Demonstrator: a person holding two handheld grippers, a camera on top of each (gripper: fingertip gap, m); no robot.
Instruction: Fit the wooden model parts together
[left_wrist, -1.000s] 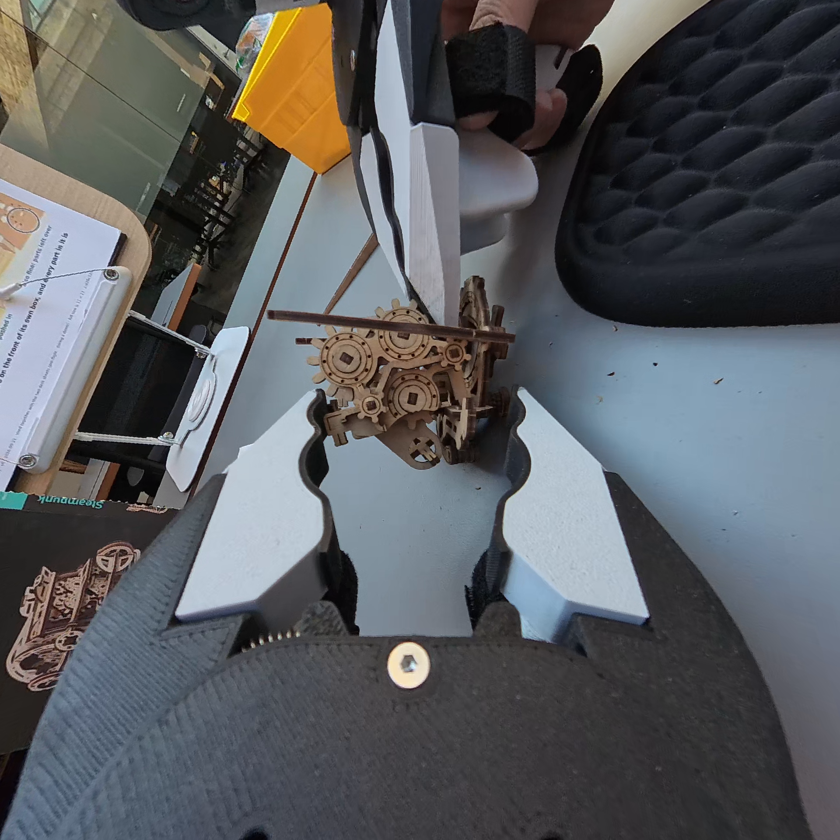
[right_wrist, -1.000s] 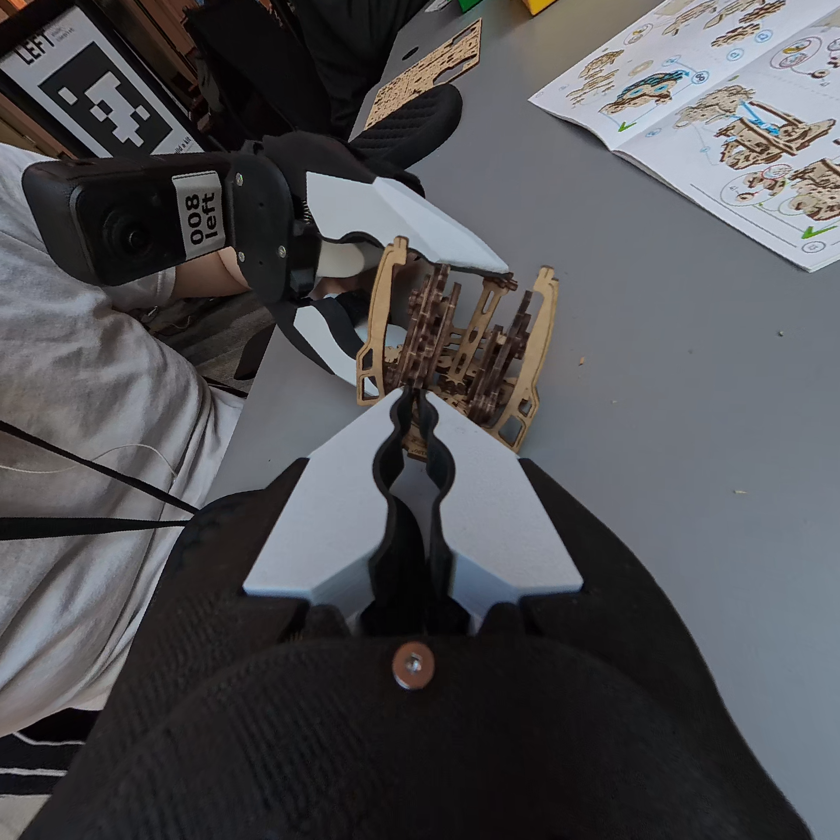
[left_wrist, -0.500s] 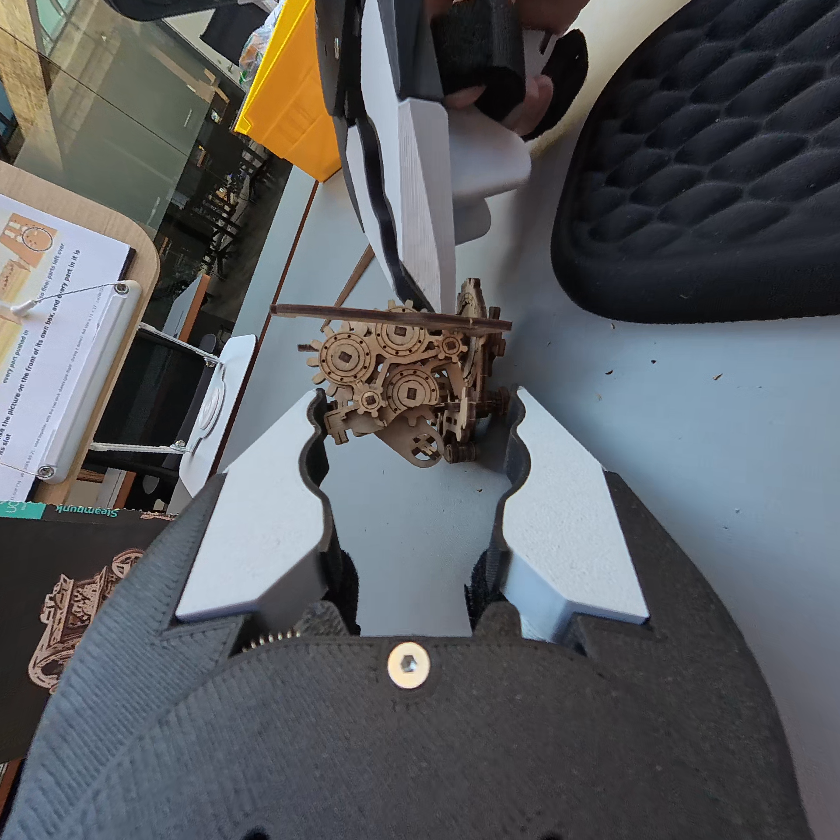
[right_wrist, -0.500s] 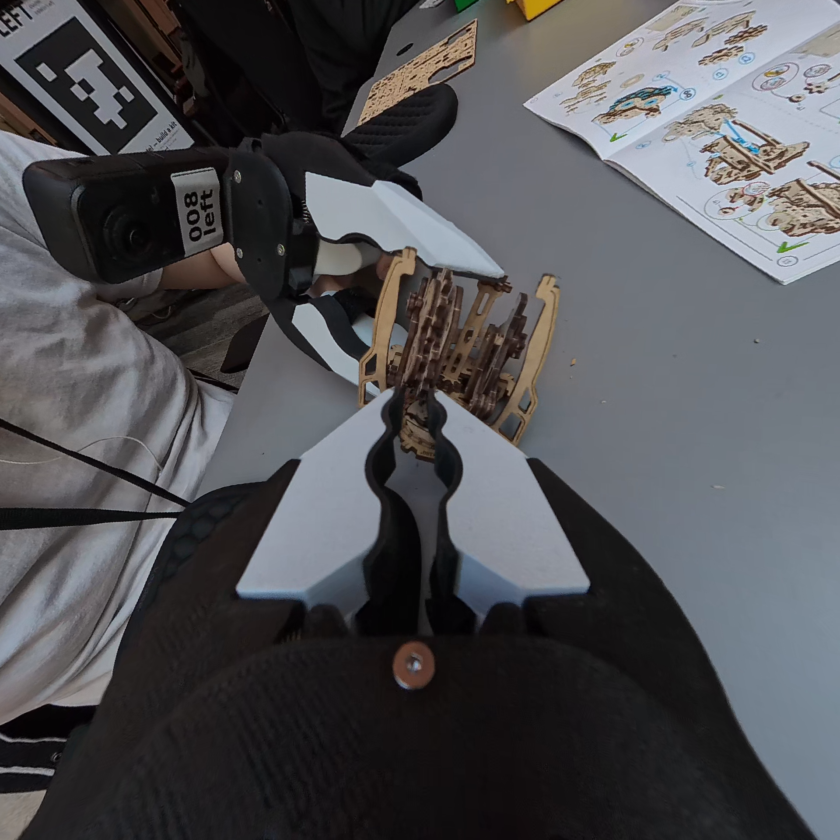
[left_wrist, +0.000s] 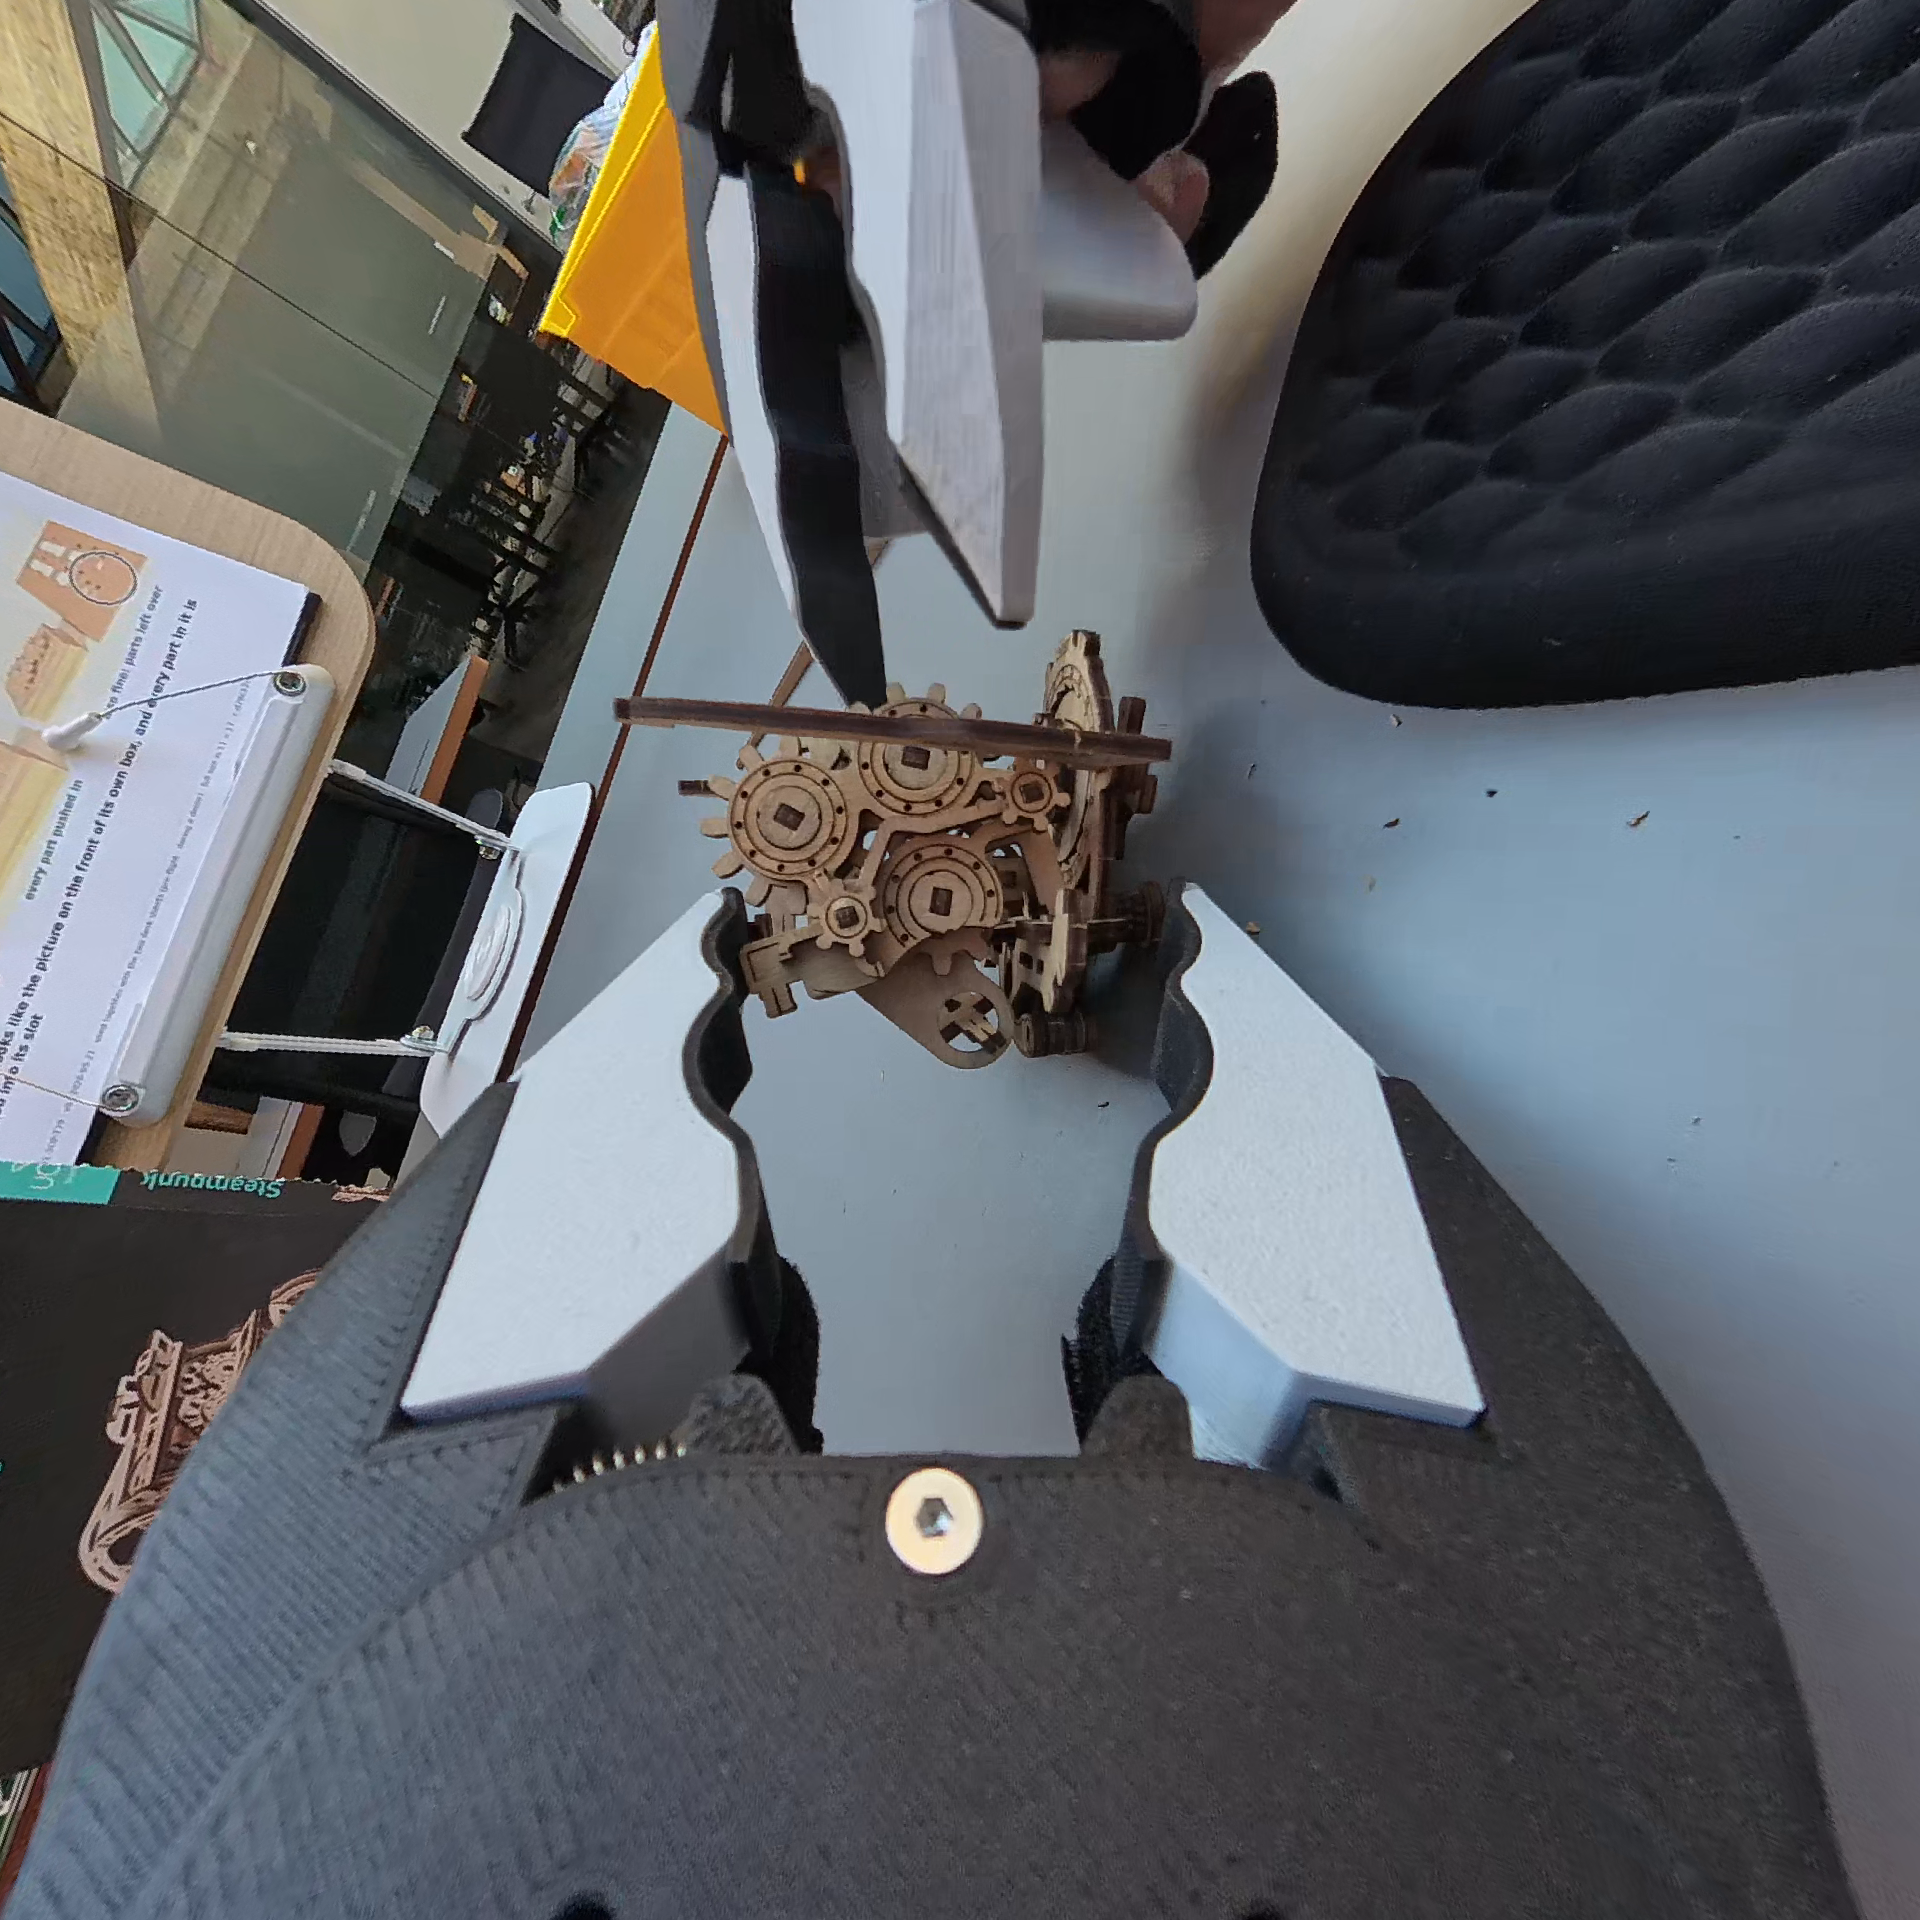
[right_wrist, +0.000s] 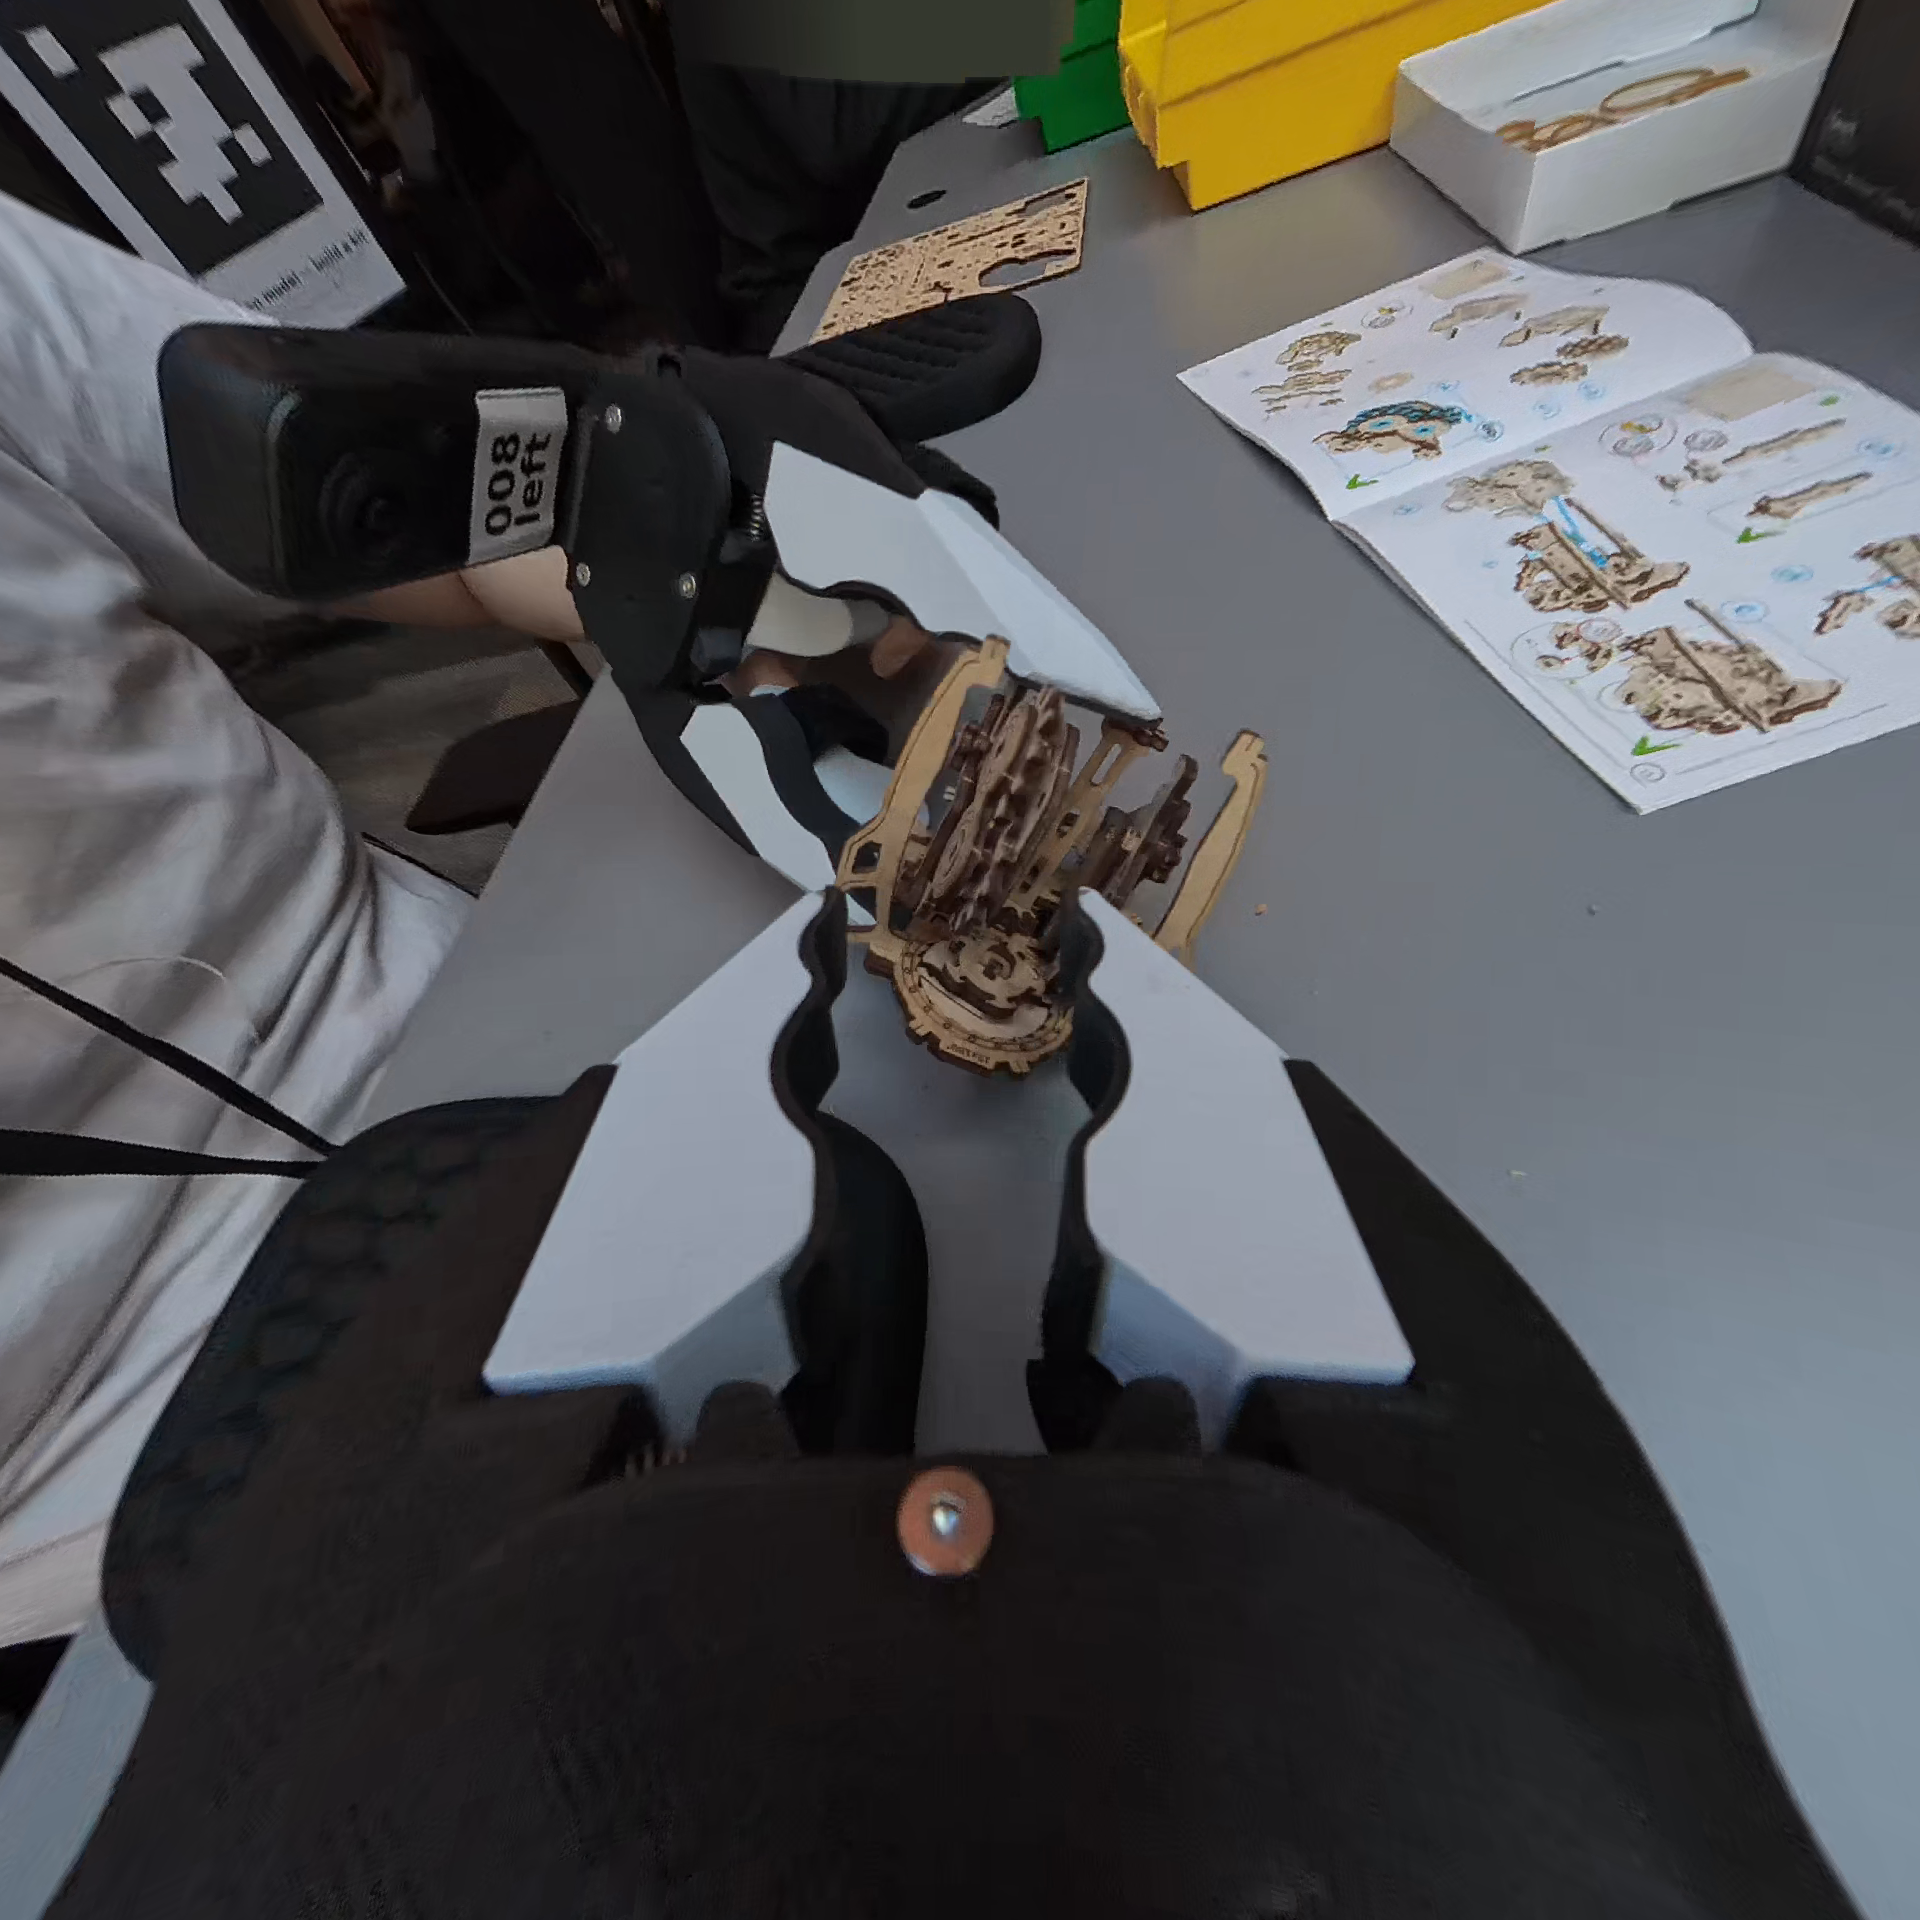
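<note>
Wooden gear model (left_wrist: 914, 873) stands on the grey tabletop (left_wrist: 1558, 1039), between the spread fingers of the left hand-held gripper (left_wrist: 951, 925). At 12 o'clock, the right hand-held gripper (left_wrist: 935, 644) hovers open over it; an instruction booklet (right_wrist: 1621, 520) lies at 2 o'clock.

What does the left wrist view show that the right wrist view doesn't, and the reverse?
Only the left wrist view: a black honeycomb cushion and a clamped instruction sheet. Only the right wrist view: an open instruction booklet, a punched wooden sheet, a white tray. Both: the wooden gear model on the grey table, with the left gripper and right gripper open around it.
</note>
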